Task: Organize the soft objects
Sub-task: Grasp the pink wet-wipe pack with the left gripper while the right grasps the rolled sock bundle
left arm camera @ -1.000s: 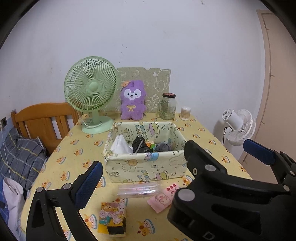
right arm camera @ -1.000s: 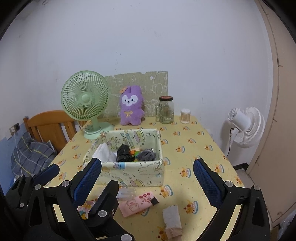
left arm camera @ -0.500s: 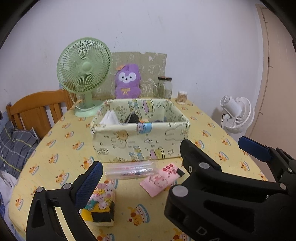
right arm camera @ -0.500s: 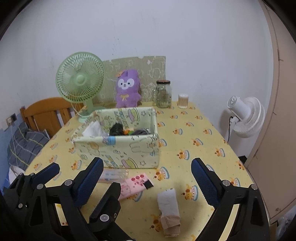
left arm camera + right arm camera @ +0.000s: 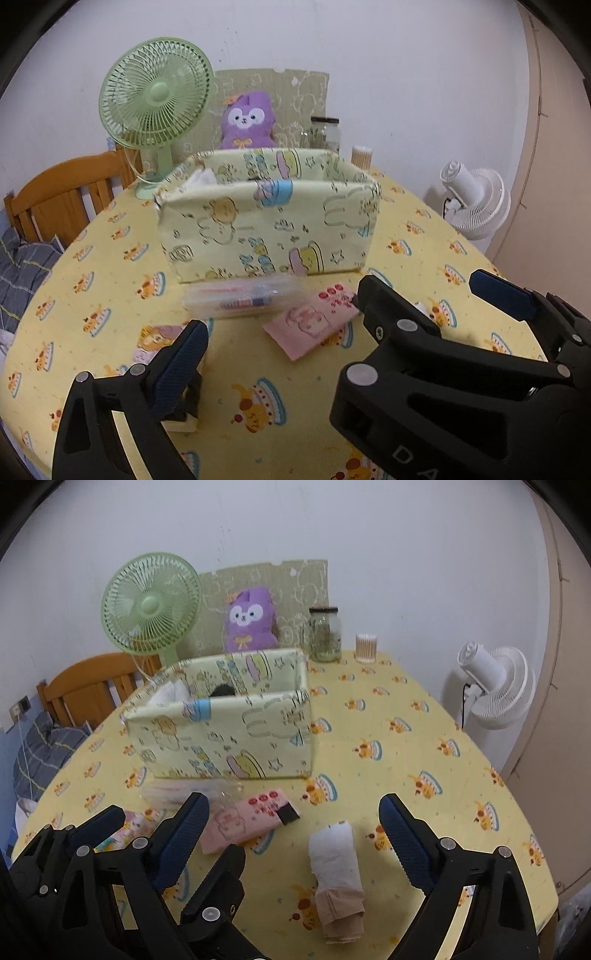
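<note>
Sock roll (image 5: 335, 864) between wide right tool (image 5: 295, 825) pads

Lit evenly and softly from overhead, indoor, slightly cool in tone. Shadows faint: a weak one under the fabric box (image 5: 266, 229), another beneath the rolled cloth (image 5: 338, 875). No hard glare; mild sheen on the clear packet (image 5: 240, 297). Strong fisheye bending at the edges, black vignette in the corners. Slight motion blur throughout, plainest on the purple plush (image 5: 251, 622) and glass jar (image 5: 325, 635).
</note>
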The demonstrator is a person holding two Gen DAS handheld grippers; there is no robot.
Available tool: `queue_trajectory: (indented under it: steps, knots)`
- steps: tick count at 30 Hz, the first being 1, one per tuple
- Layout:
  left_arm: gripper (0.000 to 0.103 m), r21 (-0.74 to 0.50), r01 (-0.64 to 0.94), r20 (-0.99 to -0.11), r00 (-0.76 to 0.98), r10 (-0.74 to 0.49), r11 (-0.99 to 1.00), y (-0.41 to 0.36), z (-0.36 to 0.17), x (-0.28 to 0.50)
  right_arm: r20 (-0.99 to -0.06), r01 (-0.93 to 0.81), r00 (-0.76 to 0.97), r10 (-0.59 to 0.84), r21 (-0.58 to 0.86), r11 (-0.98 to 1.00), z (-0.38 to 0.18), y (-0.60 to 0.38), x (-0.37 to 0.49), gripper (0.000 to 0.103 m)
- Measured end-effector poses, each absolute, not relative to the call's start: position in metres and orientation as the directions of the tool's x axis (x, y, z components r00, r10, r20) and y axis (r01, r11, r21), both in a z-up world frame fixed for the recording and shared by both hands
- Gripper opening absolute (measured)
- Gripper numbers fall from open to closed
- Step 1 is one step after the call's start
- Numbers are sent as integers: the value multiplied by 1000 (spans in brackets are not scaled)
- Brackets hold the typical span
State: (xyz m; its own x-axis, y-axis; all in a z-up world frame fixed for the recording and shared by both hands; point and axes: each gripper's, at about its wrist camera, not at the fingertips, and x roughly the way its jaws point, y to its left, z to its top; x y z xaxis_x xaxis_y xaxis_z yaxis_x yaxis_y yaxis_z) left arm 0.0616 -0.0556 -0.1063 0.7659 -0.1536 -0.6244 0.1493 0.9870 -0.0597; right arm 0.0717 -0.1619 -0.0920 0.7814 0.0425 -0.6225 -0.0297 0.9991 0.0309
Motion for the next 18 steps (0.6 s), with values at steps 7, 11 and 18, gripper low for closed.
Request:
queue_trajectory:
  steps: [7, 11, 18]
  knots:
    - [95, -45, 176, -662, 732, -162, 983, -68, -121, 65, -665, 3, 747, 18, 30, 1000, -111, -175, 75, 86]
    - [94, -46, 184, -688, 707, -165, 982, -72, -130, 69, -688, 20, 725, 4, 28, 999, -121, -179, 80, 78]
    - [92, -29, 187, -721, 677, -151, 982, -77, -138, 74, -736, 19, 676, 47, 82, 996, -137, -186, 89, 68]
